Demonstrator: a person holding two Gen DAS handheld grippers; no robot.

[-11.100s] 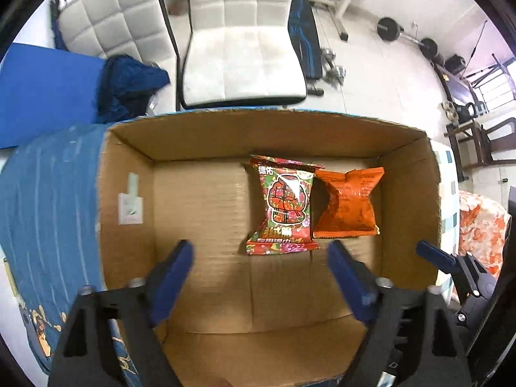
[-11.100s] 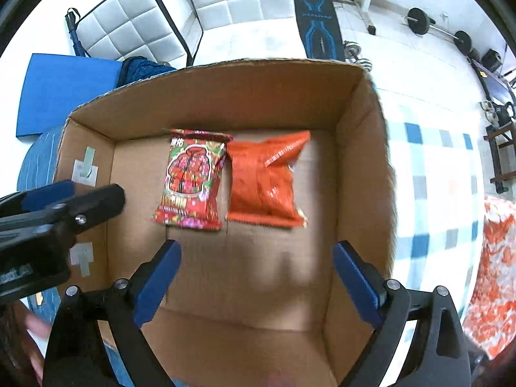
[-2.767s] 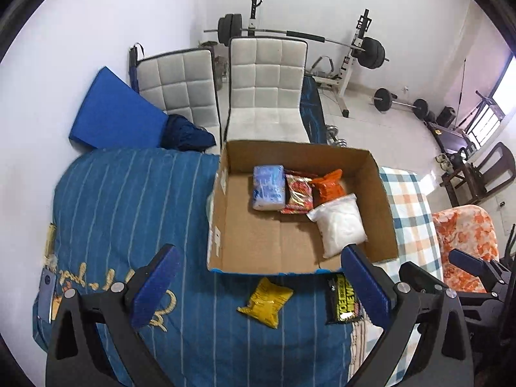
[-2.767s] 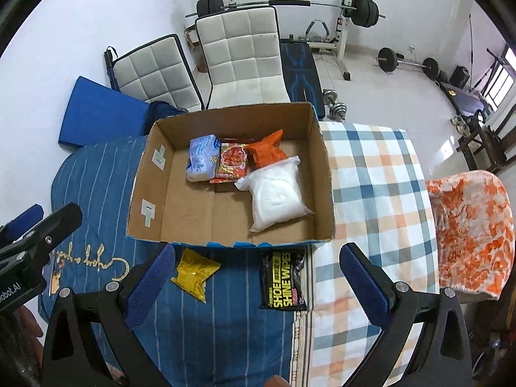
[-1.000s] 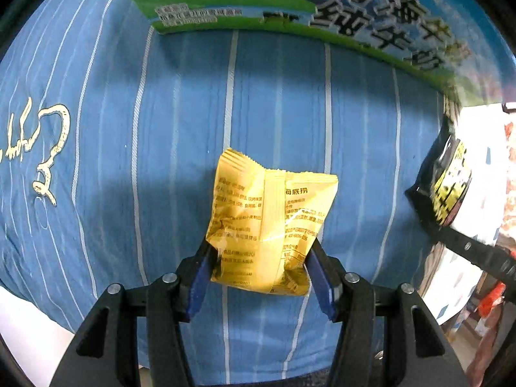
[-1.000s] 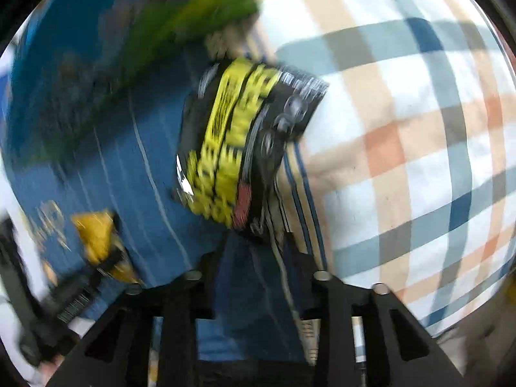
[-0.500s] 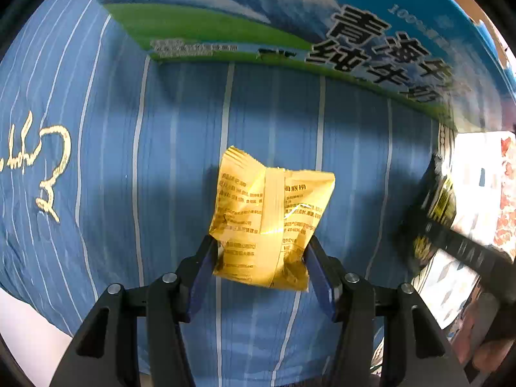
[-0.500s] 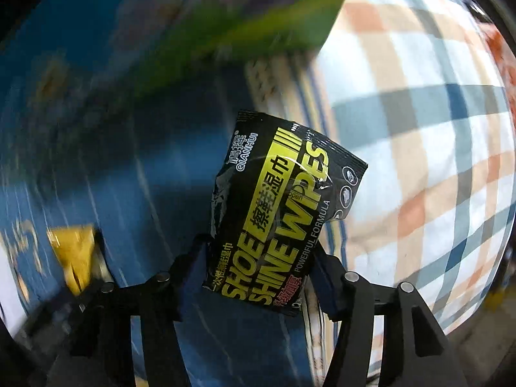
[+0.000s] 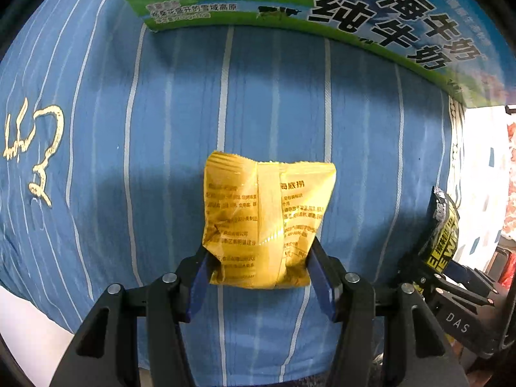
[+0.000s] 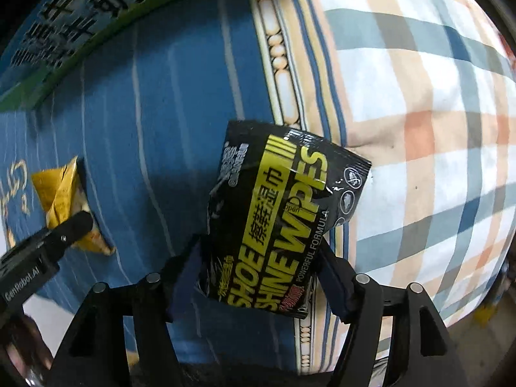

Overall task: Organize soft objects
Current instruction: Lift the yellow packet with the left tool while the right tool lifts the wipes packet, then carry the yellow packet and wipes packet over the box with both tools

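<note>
Yellow packet (image 9: 266, 222) and wipes pack (image 10: 280, 222) are clamped by left gripper (image 9: 259, 269) and right gripper (image 10: 261, 271); both should be lifted gently, uncrushed.

The left gripper (image 9: 259, 274) pinches a yellow packet (image 9: 266, 222) at its lower end — above blue striped cloth (image 9: 161, 129). A printed box (image 9: 354, 9) lies beyond.

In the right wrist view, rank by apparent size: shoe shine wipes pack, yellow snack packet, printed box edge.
1. shoe shine wipes pack, though nearest the camera
2. printed box edge, cropped, so unsure
3. yellow snack packet, partly hidden
</note>
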